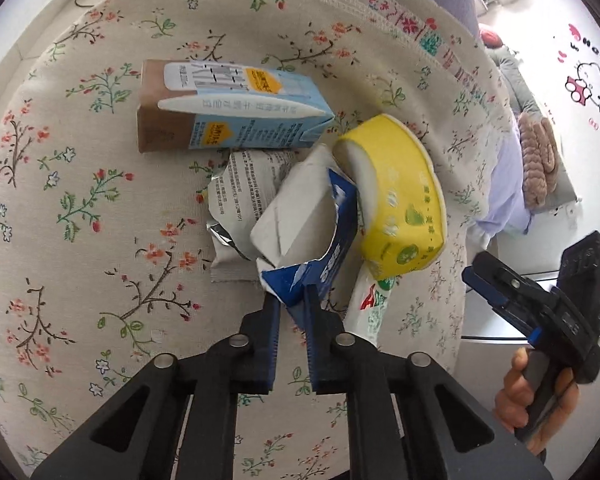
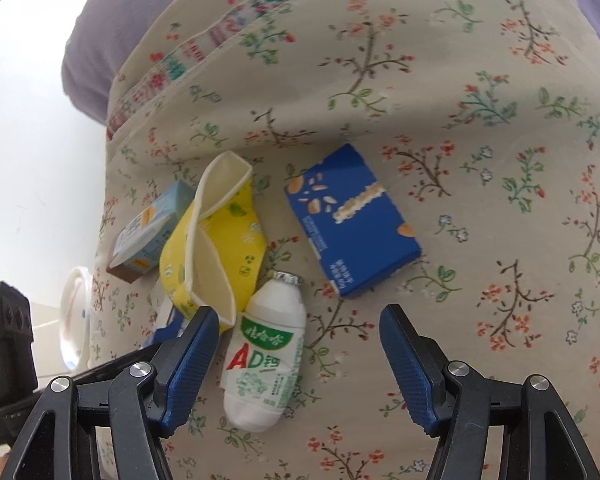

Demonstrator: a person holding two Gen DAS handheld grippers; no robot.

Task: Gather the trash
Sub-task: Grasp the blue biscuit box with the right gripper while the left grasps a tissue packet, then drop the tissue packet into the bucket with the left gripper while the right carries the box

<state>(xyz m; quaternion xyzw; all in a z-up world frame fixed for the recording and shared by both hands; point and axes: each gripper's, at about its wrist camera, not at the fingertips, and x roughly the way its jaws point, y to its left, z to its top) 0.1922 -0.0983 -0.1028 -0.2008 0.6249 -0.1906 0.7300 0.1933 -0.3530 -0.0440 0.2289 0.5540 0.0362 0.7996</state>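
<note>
My left gripper (image 1: 291, 294) is shut on a torn blue-and-white carton (image 1: 300, 216) and holds it over the floral cloth. Beside it are a squashed yellow paper cup (image 1: 400, 196), a light-blue milk carton (image 1: 228, 108) and a crumpled silver wrapper (image 1: 240, 196). My right gripper (image 2: 296, 316) is open above a small white AD drink bottle (image 2: 268, 352), which lies between its fingers. The yellow cup (image 2: 216, 252), the light-blue carton (image 2: 148, 232) and a dark-blue box (image 2: 352, 220) lie beyond it. The right gripper also shows in the left wrist view (image 1: 480, 276).
The trash lies on a floral cloth (image 1: 80, 200) over a purple cushion (image 2: 100, 40). The cloth's edge drops off at the right of the left wrist view. A white lid-like object (image 2: 76, 312) sits past the cloth's left edge in the right wrist view.
</note>
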